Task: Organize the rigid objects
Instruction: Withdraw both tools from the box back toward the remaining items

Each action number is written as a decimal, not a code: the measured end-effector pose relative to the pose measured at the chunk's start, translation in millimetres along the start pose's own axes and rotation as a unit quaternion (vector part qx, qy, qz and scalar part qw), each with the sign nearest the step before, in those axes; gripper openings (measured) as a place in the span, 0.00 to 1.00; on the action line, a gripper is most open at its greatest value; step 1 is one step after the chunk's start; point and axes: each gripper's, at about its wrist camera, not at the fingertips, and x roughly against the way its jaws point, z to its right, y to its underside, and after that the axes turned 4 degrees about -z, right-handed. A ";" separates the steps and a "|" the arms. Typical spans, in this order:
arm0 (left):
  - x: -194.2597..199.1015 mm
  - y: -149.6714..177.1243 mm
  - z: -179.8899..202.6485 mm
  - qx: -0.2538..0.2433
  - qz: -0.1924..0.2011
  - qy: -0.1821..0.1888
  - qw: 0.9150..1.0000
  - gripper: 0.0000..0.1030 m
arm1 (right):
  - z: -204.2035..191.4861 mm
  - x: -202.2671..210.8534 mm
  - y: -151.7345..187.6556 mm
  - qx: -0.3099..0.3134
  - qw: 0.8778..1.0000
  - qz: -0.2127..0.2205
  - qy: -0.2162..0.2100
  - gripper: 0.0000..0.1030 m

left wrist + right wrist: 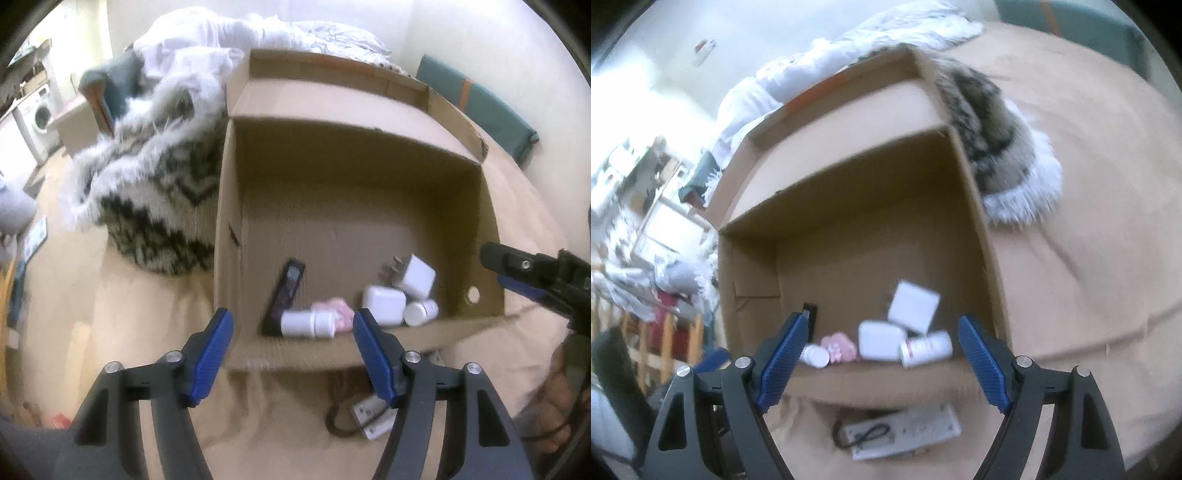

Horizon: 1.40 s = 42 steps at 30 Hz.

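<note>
A tan bedsheet (pixel 110 302) covers the bed, with a fluffy black-and-white blanket (pixel 155 184) at the left of the left wrist view and a washing machine (pixel 38 114) far at the upper left. An open cardboard box (pixel 354 177) fills the frame centre. Along its near wall lie a black remote (pixel 284 295), a white bottle (pixel 308 324), something pink (pixel 336 312), two white chargers (pixel 384 304) (pixel 413 277) and a second bottle (pixel 421 313). The left gripper (pixel 293 354) hovers low over the near rim, jaws spread wide and empty. The right gripper (pixel 881 363) likewise points into the box from above, jaws wide apart, holding nothing. A white power strip (pixel 905 430) lies on the sheet outside the box.
</note>
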 end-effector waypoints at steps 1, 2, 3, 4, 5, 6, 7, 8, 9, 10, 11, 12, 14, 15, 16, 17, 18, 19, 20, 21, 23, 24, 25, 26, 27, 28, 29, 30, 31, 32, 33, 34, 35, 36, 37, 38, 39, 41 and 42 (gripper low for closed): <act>-0.1 5.3 0.2 0.000 -0.006 0.004 1.000 0.63 | 3.6 1.9 4.8 -0.009 1.000 -0.002 -0.003 0.86; -1.4 10.0 0.5 -0.001 -0.014 0.008 1.000 0.63 | 6.9 3.7 9.9 -0.018 1.000 -0.005 -0.005 0.86; -3.6 13.9 0.9 0.002 -0.023 0.010 1.000 0.63 | 10.6 5.1 15.9 -0.028 1.000 -0.010 -0.007 0.86; -6.8 18.0 0.5 0.007 -0.034 0.010 0.999 0.63 | 12.0 6.3 20.8 -0.034 0.999 -0.014 -0.010 0.86; -8.5 21.5 0.4 0.011 -0.039 0.009 0.999 0.63 | 15.3 7.1 26.8 -0.043 0.999 -0.018 -0.013 0.86; -11.1 24.6 0.0 0.014 -0.047 0.012 0.999 0.63 | 17.5 6.8 31.3 -0.050 0.998 -0.023 -0.014 0.86; -13.9 27.1 -1.1 0.020 -0.056 0.016 0.998 0.63 | 19.8 6.4 36.3 -0.057 0.998 -0.028 -0.014 0.86; -15.9 29.5 -2.3 0.024 -0.061 0.019 0.998 0.63 | 21.2 5.9 41.3 -0.062 0.997 -0.032 -0.015 0.86; -17.4 32.0 -2.6 0.024 -0.064 0.020 0.997 0.63 | 23.3 5.1 46.1 -0.068 0.997 -0.036 -0.017 0.86; -18.8 34.5 -2.5 0.023 -0.066 0.018 0.997 0.63 | 25.5 4.2 50.1 -0.075 0.996 -0.042 -0.017 0.86; -20.7 36.7 -2.2 0.021 -0.069 0.014 0.997 0.63 | 27.1 3.4 53.6 -0.080 0.996 -0.046 -0.016 0.86; -23.8 38.4 -2.2 0.019 -0.074 0.010 0.997 0.63 | 29.6 1.9 57.2 -0.086 0.995 -0.052 -0.015 0.86; -32.8 41.4 -2.8 0.019 -0.089 0.004 0.996 0.63 | 33.8 -2.0 62.3 -0.099 0.993 -0.061 -0.012 0.86; -38.4 42.8 -2.5 0.018 -0.097 0.002 0.995 0.63 | 35.4 -4.4 63.1 -0.104 0.992 -0.066 -0.010 0.86; -44.6 44.4 -2.1 0.017 -0.106 -0.002 0.994 0.63 | 36.7 -6.5 63.7 -0.108 0.992 -0.070 -0.008 0.86; -49.4 45.9 -1.3 0.015 -0.113 -0.006 0.993 0.63 | 38.0 -8.9 63.5 -0.112 0.991 -0.073 -0.008 0.86; -54.2 47.6 0.0 0.012 -0.120 -0.007 0.993 0.63 | 39.0 -10.6 63.4 -0.116 0.990 -0.076 -0.010 0.86; -57.9 49.0 1.8 0.009 -0.125 -0.008 0.992 0.63 | 39.4 -12.0 63.5 -0.118 0.990 -0.078 -0.012 0.86; -60.1 50.1 3.1 0.007 -0.127 -0.010 0.992 0.63 | 39.6 -13.4 63.5 -0.120 0.989 -0.080 -0.014 0.86; -62.1 51.2 4.3 0.004 -0.128 -0.012 0.992 0.63 | 39.5 -13.9 63.4 -0.120 0.989 -0.081 -0.015 0.86; -65.7 52.7 6.0 0.003 -0.131 -0.014 0.991 0.63 | 38.0 -14.7 63.2 -0.116 0.990 -0.082 -0.014 0.86; -67.4 53.3 6.7 0.004 -0.133 -0.014 0.991 0.63 | 37.0 -15.2 62.8 -0.112 0.990 -0.082 -0.012 0.86; -68.4 53.6 6.9 0.006 -0.135 -0.014 0.991 0.63 | 36.0 -15.8 62.3 -0.107 0.991 -0.082 -0.009 0.86; -68.5 53.8 6.5 0.008 -0.136 -0.014 0.991 0.63 | 33.6 -17.7 61.9 -0.096 0.992 -0.084 0.000 0.86; -68.4 54.1 6.0 0.011 -0.135 -0.016 0.991 0.63 | 31.8 -19.5 61.5 -0.083 0.993 -0.089 0.010 0.86; -67.7 53.7 4.8 0.014 -0.134 -0.018 0.991 0.63 | 29.0 -23.1 61.4 -0.070 0.993 -0.094 0.019 0.86; -67.4 53.8 3.8 0.016 -0.134 -0.022 0.991 0.63 | 25.8 -29.0 61.5 -0.056 0.993 -0.103 0.028 0.86; -65.7 53.5 1.7 0.019 -0.132 -0.026 0.991 0.63 | 22.8 -35.2 61.4 -0.043 0.992 -0.112 0.036 0.86; -64.6 52.3 -0.8 0.023 -0.130 -0.030 0.991 0.63 | 19.2 -43.1 60.7 -0.028 0.991 -0.123 0.042 0.86; -62.7 52.7 -3.8 0.029 -0.130 -0.033 0.991 0.63 | 14.6 -52.6 59.6 -0.012 0.989 -0.137 0.048 0.86; -61.6 53.4 -7.2 0.037 -0.131 -0.034 0.990 0.63 | 9.2 -61.7 58.7 0.006 0.988 -0.147 0.054 0.86; -61.0 54.2 -10.4 0.046 -0.133 -0.031 0.990 0.63 | 3.4 -70.2 58.4 0.025 0.986 -0.156 0.062 0.86; -60.9 54.7 -12.5 0.053 -0.136 -0.027 0.989 0.63 | -1.5 -77.0 58.3 0.041 0.984 -0.160 0.070 0.86; -60.7 55.2 -14.8 0.058 -0.140 -0.024 0.988 0.63 | -6.9 -82.7 57.6 0.055 0.983 -0.161 0.074 0.86; -59.9 55.7 -16.6 0.061 -0.141 -0.022 0.988 0.63 | -11.2 -87.3 57.1 0.065 0.982 -0.161 0.075 0.86; -58.9 56.1 -17.3 0.061 -0.140 -0.022 0.988 0.63 | -17.6 -92.9 56.1 0.080 0.981 -0.160 0.076 0.86; -57.1 56.6 -18.9 0.061 -0.138 -0.024 0.988 0.63 | -22.9 -96.2 55.2 0.095 0.980 -0.155 0.081 0.86; -54.3 56.0 -20.9 0.063 -0.133 -0.027 0.989 0.63 | -32.7 -103.3 54.2 0.124 0.977 -0.149 0.088 0.86; -53.1 54.9 -22.6 0.066 -0.132 -0.025 0.989 0.63 | -35.4 -105.9 54.4 0.134 0.976 -0.148 0.090 0.86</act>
